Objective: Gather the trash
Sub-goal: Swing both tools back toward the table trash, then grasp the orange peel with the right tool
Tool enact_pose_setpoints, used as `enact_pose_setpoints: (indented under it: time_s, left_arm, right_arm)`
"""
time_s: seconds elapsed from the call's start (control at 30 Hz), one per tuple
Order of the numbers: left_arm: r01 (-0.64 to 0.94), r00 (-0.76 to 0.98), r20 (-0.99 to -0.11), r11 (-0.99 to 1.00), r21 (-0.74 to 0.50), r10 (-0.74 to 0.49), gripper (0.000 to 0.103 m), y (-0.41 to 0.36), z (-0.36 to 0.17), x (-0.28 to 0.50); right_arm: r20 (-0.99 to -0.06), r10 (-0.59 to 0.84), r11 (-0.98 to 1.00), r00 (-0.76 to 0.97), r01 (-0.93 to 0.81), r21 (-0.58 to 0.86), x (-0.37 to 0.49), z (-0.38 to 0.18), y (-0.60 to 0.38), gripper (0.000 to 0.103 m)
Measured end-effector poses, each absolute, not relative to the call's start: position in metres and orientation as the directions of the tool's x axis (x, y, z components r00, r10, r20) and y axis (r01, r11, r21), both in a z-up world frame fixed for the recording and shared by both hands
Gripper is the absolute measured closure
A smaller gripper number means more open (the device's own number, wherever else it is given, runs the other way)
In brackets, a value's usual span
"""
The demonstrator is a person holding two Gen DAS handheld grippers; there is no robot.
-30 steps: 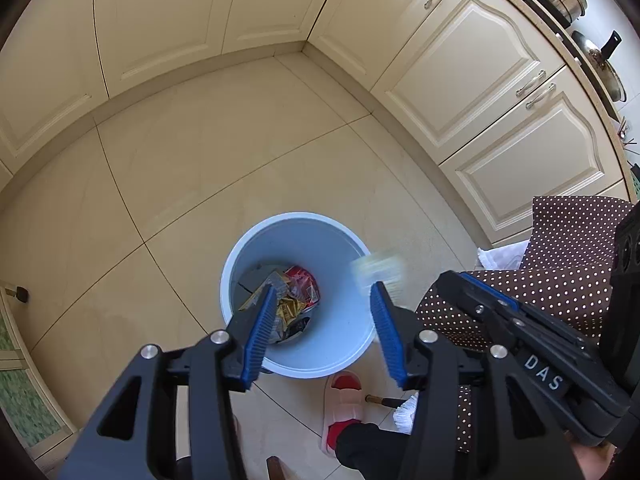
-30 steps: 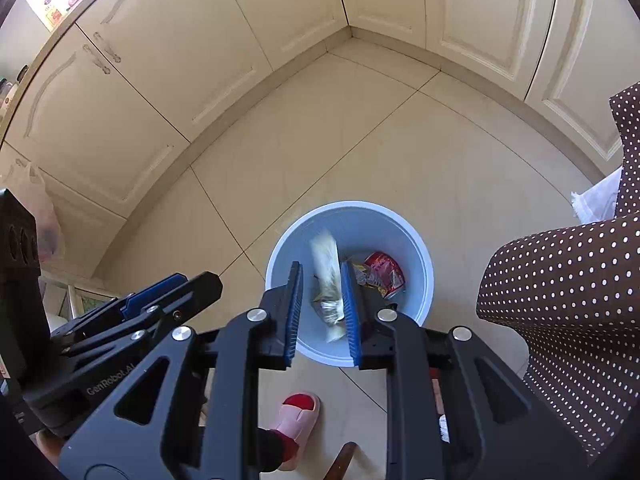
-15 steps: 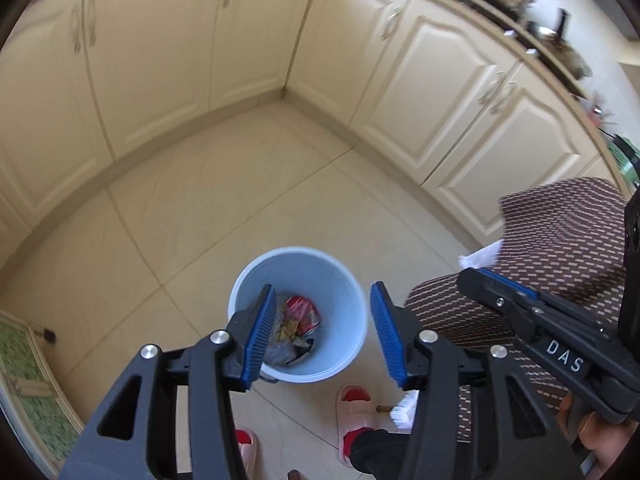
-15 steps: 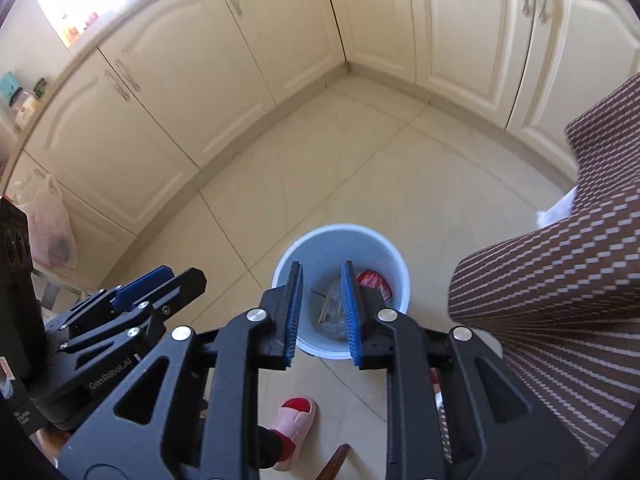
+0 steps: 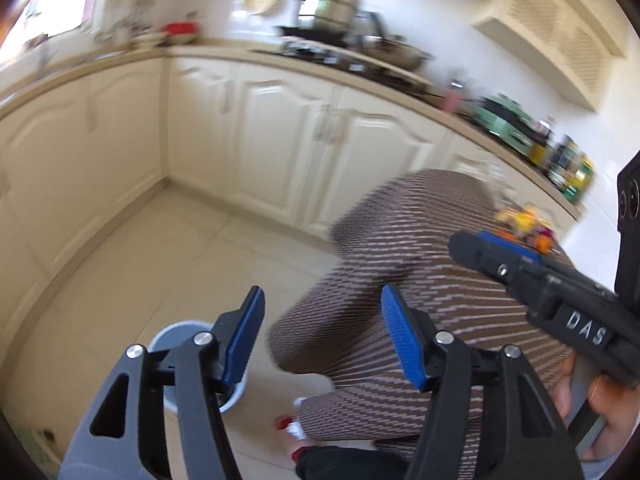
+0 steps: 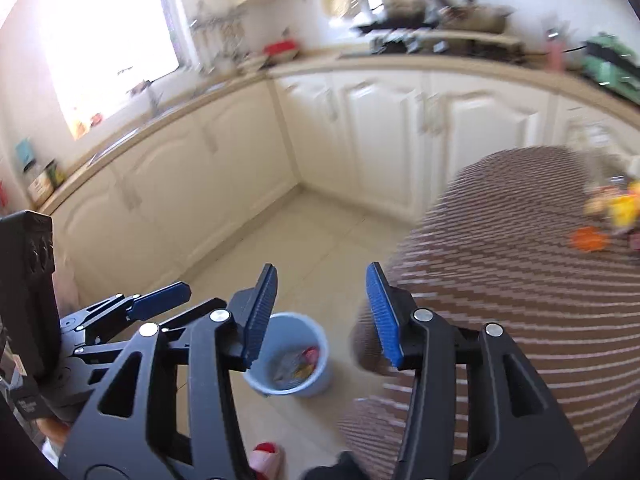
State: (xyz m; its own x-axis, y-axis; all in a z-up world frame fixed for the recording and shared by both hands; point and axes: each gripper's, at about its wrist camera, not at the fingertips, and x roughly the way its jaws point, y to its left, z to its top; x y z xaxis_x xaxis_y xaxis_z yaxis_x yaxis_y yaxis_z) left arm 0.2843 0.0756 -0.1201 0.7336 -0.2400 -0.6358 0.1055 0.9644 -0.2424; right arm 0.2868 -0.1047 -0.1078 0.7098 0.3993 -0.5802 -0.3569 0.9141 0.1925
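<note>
A light blue bin (image 6: 289, 360) stands on the tiled floor and holds several wrappers (image 6: 298, 362). The left wrist view shows only part of the bin (image 5: 176, 330), behind my left fingers. My left gripper (image 5: 322, 336) hovers high above the floor with its jaws opening and nothing between them. My right gripper (image 6: 320, 314) is also raised, its jaws opening and empty; the bin lies far below, just inside the left finger. On the brown patterned tablecloth (image 6: 520, 288) at the right lie blurred yellow and orange scraps (image 6: 608, 216), also seen as scraps (image 5: 524, 224) in the left wrist view.
Cream cabinets (image 5: 276, 140) line the walls in an L under a crowded counter (image 5: 360, 60) with pots and bottles. A bright window (image 6: 108, 32) is at the left. The person's red-and-white slipper (image 6: 266, 454) and hand (image 5: 600, 412) show low down.
Both grippers rose and tilted up from over the bin, which now looks small and low. The wrapper from the right gripper fell into the bin, and both pairs of jaws widened.
</note>
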Motion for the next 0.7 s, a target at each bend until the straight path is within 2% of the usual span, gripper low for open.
enact_pose_setpoints:
  time_s: [0.17, 0.4, 0.7]
  left_arm:
    - [0.259, 0.691, -0.643, 0.943, -0.208, -0.331, 0.039, -0.01, -0.099, 0.3]
    - [0.375, 0.618, -0.7, 0.917, -0.137, -0.357, 0.039, -0.113, -0.105, 0.338]
    - [0.431, 0.548, -0.761, 0.897, -0.099, -0.348, 0.039, -0.2, -0.125, 0.397]
  right_arm:
    - [-0.548, 0.267, 0.963, 0.793, -0.205, 0.172, 0.274, -0.089, -0.203, 0.056]
    - [-0.584, 0.076, 0.989, 0.808, 0.015, 0.15, 0.281, -0.099, -0.334, 0.056]
    - [-0.641, 0.059, 0.983, 0.765, 0.067, 0.171, 0.316, -0.118, -0.401, 0.056]
